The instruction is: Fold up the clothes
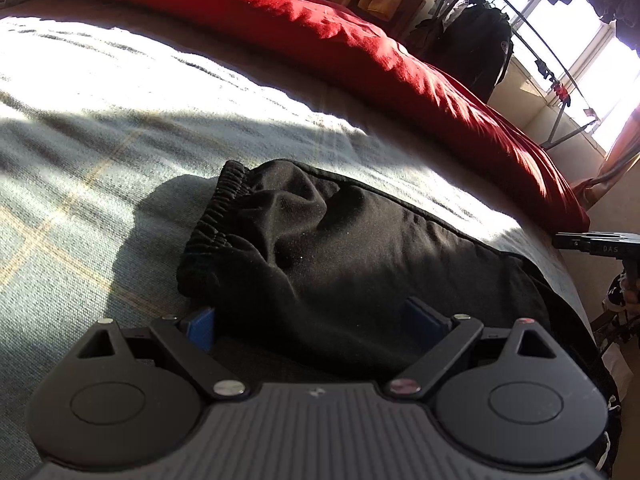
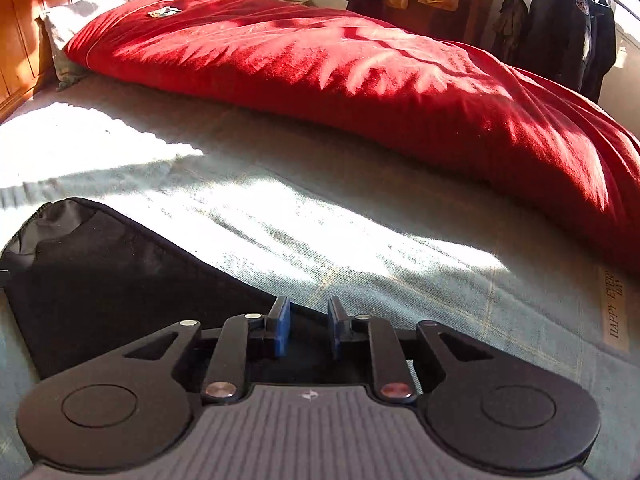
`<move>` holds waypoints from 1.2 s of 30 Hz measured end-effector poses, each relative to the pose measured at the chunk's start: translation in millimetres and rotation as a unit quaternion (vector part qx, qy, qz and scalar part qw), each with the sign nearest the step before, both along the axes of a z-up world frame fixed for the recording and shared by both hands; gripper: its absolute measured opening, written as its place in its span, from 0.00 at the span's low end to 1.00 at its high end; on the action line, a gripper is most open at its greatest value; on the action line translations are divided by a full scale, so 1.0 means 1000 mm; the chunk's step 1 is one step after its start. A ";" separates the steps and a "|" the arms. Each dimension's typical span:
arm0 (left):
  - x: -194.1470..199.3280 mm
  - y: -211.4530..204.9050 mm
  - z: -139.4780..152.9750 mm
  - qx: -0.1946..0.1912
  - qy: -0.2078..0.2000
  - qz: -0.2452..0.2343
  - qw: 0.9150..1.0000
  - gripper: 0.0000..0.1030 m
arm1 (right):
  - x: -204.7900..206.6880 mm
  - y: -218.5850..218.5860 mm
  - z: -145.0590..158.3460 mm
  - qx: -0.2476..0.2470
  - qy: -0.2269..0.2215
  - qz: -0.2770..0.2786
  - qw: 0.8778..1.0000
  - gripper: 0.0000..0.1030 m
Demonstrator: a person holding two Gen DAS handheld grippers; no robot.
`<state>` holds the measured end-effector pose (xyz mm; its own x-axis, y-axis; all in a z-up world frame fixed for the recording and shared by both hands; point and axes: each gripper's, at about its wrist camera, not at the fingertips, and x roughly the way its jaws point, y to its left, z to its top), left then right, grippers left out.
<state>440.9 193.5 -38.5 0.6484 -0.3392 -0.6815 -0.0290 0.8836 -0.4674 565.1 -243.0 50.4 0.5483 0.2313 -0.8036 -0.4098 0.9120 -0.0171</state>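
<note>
Our left gripper [image 1: 312,320] has its blue fingers [image 1: 202,330] spread wide, the black shorts [image 1: 352,256] lying between them on the bed [image 1: 80,184]; whether they touch the cloth we cannot tell. Our right gripper [image 2: 308,328] keeps its fingers [image 2: 282,330] narrow with a gap, gripping nothing, over the shorts' edge. Only the left view shows the gathered waistband [image 1: 216,216]; only the right shows the headboard [image 2: 24,40]. The red duvet [image 2: 360,92] lies beyond. Hanging clothes [image 2: 560,24] stay dim.
</note>
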 end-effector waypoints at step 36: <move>-0.009 0.039 -0.024 -0.162 -0.024 0.086 0.983 0.86 | 0.073 0.295 -0.085 0.025 0.055 0.339 0.939 0.45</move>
<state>431.9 232.6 -62.6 0.7434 -0.4171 -0.5228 -0.1354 0.6717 -0.7283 638.5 51.9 -34.2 0.1749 0.5361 -0.8259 -0.8934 0.4389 0.0957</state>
